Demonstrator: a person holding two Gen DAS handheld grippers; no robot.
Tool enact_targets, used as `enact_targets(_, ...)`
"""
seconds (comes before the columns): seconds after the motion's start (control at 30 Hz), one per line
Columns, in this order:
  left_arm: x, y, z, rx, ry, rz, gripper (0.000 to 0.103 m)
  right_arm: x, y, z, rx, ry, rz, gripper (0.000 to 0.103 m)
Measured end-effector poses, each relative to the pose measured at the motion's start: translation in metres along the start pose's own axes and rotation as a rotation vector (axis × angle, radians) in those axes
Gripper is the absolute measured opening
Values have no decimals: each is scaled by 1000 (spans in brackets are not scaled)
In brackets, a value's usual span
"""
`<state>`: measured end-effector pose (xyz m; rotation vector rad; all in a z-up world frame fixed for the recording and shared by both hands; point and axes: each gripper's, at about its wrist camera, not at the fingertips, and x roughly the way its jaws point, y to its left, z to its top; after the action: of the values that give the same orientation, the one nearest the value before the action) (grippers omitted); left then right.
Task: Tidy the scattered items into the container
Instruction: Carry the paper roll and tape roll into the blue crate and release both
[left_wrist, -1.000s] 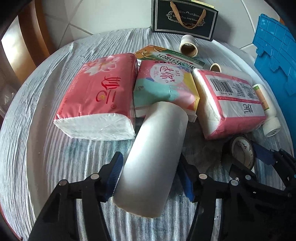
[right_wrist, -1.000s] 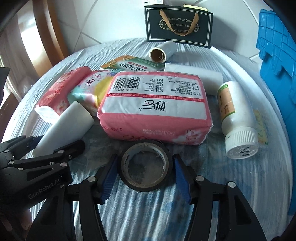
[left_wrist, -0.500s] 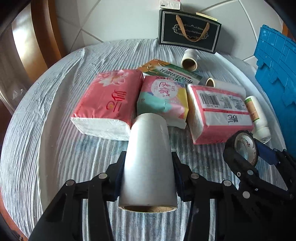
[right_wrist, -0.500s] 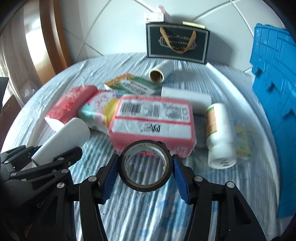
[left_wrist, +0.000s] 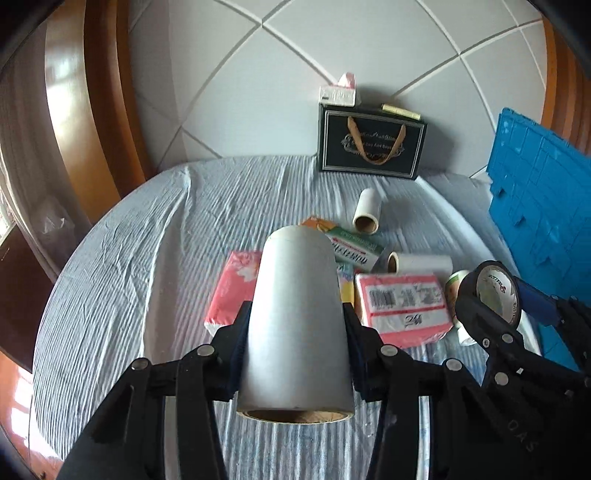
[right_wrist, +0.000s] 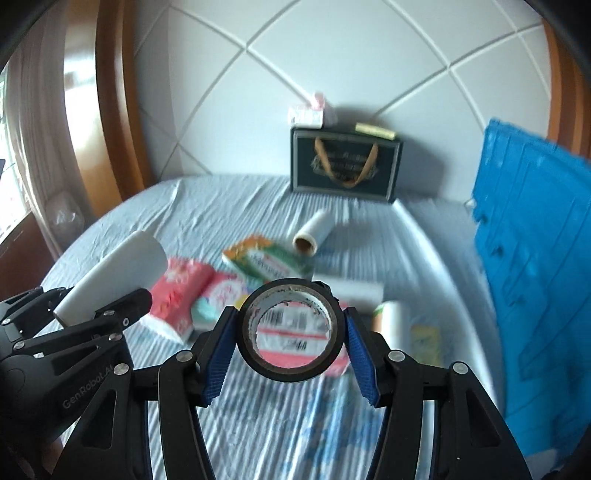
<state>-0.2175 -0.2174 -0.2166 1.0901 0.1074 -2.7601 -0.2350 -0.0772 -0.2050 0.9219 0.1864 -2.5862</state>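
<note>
My left gripper (left_wrist: 293, 347) is shut on a large white roll (left_wrist: 295, 317) and holds it well above the table; the roll also shows in the right wrist view (right_wrist: 110, 273). My right gripper (right_wrist: 291, 343) is shut on a black tape roll (right_wrist: 291, 330), lifted too; it shows in the left wrist view (left_wrist: 487, 295). On the striped cloth lie pink tissue packs (left_wrist: 402, 306) (left_wrist: 232, 288), a green packet (left_wrist: 354, 247), small white rolls (left_wrist: 367, 212) (left_wrist: 421, 264) and a white bottle (right_wrist: 391, 321). The blue crate (left_wrist: 543, 221) stands at the right.
A black gift bag (left_wrist: 371, 144) with a tissue box on top (left_wrist: 340, 94) stands against the tiled wall at the back. A wooden frame (left_wrist: 103, 110) runs along the left. The round table's edge (left_wrist: 48, 332) curves on the left.
Both grippers have risen high above the table with the white roll and the tape roll in them. The items on the cloth now look smaller and farther.
</note>
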Motion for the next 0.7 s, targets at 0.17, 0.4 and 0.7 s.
enact_targets(0.17, -39, -11, 34, 27, -105, -47, 45, -49, -2, 35, 2, -116, -72, 56)
enact_targets(0.4, -83, -55, 65, 79, -206, -122, 45, -114, -32, 61, -17, -233, -210, 56)
enact_targets(0.7, -133, -177, 93, 157, -317, -271, 45, -204, -146, 73, 17, -368, -394, 56)
